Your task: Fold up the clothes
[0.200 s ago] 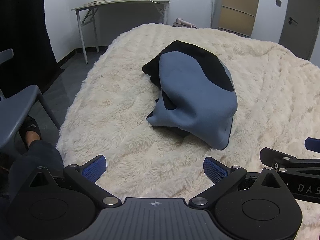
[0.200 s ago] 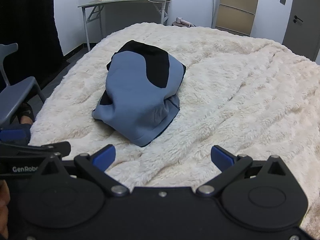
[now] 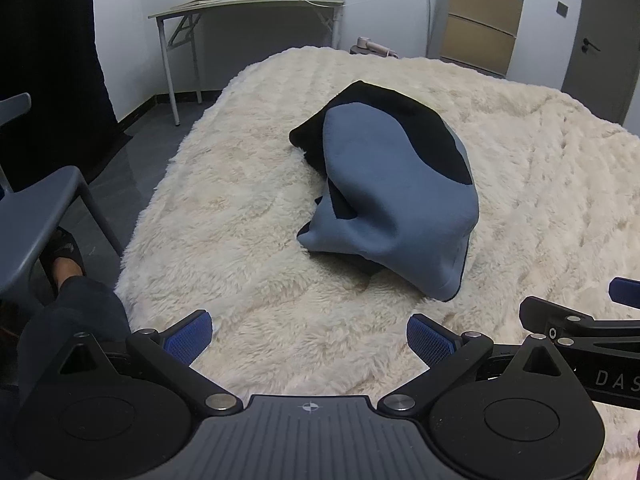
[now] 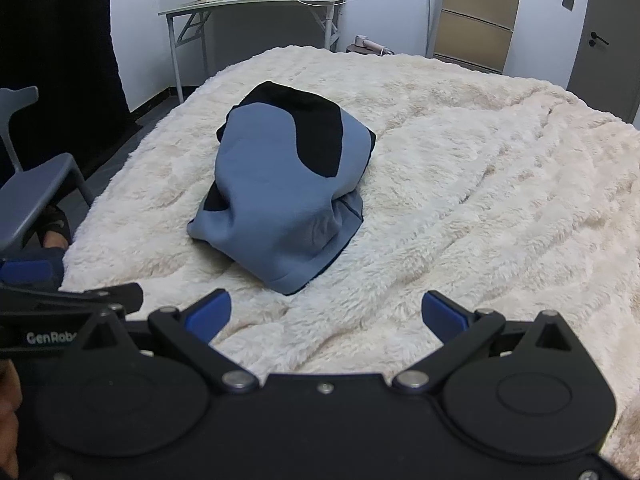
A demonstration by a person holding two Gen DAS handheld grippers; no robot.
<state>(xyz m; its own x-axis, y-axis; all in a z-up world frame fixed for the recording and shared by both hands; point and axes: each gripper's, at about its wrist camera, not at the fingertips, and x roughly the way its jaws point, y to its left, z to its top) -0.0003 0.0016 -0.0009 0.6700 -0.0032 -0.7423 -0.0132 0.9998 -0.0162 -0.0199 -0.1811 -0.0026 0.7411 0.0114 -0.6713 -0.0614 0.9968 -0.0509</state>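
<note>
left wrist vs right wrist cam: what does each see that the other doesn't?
Only the left wrist view shows the right gripper intruding at its right edge, and a dark-trousered knee at lower left.

Only the right wrist view shows the left gripper intruding at its left edge.

Both show the blue-and-black garment bunched on the cream fleece blanket, untouched, with each view's own gripper open; also the folding table, grey chair and a sandalled foot.

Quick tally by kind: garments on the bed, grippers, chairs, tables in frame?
Garments: 1, blue-and-black garment on the blanket
Grippers: 2, left gripper and right gripper, both open
Chairs: 1, grey chair
Tables: 1, folding table
Total: 5
</note>
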